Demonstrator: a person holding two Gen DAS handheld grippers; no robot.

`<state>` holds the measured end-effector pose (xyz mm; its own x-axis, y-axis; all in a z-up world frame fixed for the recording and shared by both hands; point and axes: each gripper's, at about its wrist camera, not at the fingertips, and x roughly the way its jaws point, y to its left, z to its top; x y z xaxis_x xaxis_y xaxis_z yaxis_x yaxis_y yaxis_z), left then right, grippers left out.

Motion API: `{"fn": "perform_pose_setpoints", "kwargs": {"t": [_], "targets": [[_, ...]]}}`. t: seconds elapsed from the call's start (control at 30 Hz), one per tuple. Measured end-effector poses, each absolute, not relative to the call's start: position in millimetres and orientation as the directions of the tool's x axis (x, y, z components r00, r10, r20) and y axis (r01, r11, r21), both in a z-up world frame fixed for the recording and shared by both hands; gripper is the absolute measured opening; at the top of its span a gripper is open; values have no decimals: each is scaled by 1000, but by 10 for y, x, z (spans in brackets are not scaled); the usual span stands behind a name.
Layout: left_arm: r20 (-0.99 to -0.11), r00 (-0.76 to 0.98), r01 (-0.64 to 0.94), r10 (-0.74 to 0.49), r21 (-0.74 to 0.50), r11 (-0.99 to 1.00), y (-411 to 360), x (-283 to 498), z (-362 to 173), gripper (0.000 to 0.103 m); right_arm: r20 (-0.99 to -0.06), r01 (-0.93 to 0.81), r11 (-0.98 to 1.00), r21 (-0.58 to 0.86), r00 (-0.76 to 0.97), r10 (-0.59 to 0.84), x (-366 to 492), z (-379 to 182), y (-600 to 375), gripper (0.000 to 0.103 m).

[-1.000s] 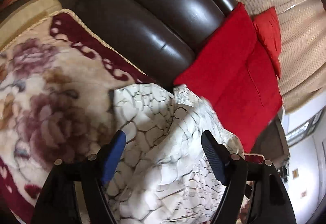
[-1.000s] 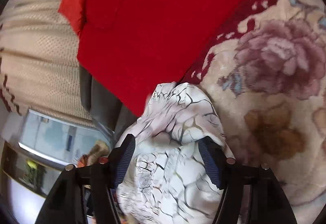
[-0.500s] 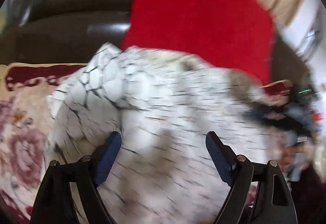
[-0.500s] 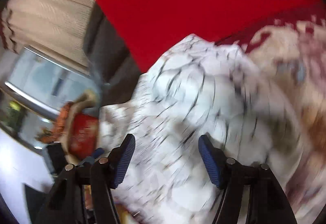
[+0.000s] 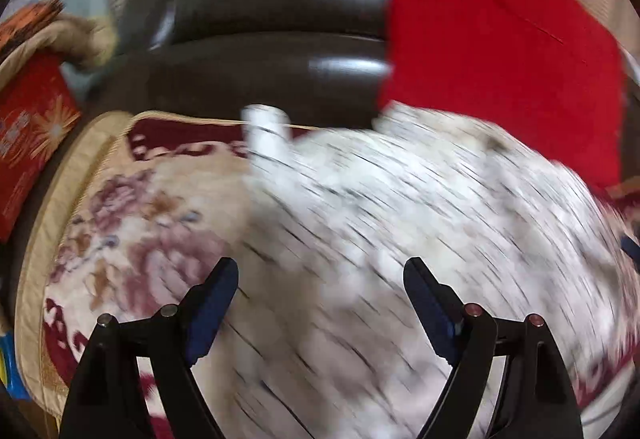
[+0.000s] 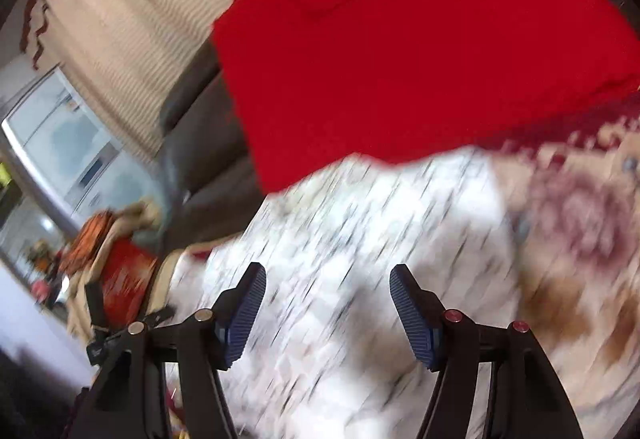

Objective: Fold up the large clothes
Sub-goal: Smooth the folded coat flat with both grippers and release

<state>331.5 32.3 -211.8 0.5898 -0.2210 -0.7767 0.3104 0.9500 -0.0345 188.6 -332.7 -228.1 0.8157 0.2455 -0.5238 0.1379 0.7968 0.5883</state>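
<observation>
- Spreading wider than a second ago: white crackle-print garment (image 5: 400,239) now lying blurred across the floral blanket (image 5: 132,231), toward its red-cushion (image 6: 400,39) edge.
- Hovering wide open, gripping nothing: left gripper (image 5: 320,303), right gripper (image 6: 328,303).
- Suggesting flattening before folding.

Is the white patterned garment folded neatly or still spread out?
Cannot tell: the white garment is motion-blurred, covering much of the floral blanket.

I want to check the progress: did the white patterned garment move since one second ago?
Yes. In the left wrist view the white patterned garment, once bunched near the red cushion, now spreads leftward over the floral blanket.
</observation>
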Motion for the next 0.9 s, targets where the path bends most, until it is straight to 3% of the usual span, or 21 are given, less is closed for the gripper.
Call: {"fn": "perform_pose_setpoints", "kwargs": {"t": [0.1, 0.17, 0.3, 0.5, 0.6, 0.77, 0.83, 0.9], "targets": [[-768, 608, 352, -202, 33, 935, 145, 3020, -2215, 85, -539, 89, 795, 599, 780, 319, 1771, -2444, -3076, 68], [-823, 555, 310, -119, 73, 948, 142, 3061, -2455, 86, -594, 112, 807, 580, 736, 325, 1775, -2641, -2941, 68], [-883, 443, 204, -156, -71, 976, 362, 3212, -2630, 87, -700, 229, 788, 571, 637, 322, 1888, -2971, -2957, 51], [-817, 549, 247, -174, -41, 968, 189, 3444, -2136, 87, -644, 174, 792, 585, 693, 324, 2124, -2575, -2974, 52], [-811, 574, 219, -116, 15, 976, 32, 3763, -2098, 87, -622, 139, 781, 609, 695, 360, 2371, -2485, -2930, 52], [-853, 521, 116, 30, 106, 987, -48, 4239, -2483, 87, -647, 123, 763, 634, 625, 437, 2958, -2671, -2744, 52], [-876, 472, 79, 104, 159, 984, 27, 4354, -2723, 88, -697, 162, 770, 617, 567, 439, 3125, -2910, -2696, 51], [-895, 440, 53, 77, 112, 992, 176, 4404, -2888, 91, -731, 197, 780, 594, 538, 420, 3306, -3103, -2685, 51]]}}
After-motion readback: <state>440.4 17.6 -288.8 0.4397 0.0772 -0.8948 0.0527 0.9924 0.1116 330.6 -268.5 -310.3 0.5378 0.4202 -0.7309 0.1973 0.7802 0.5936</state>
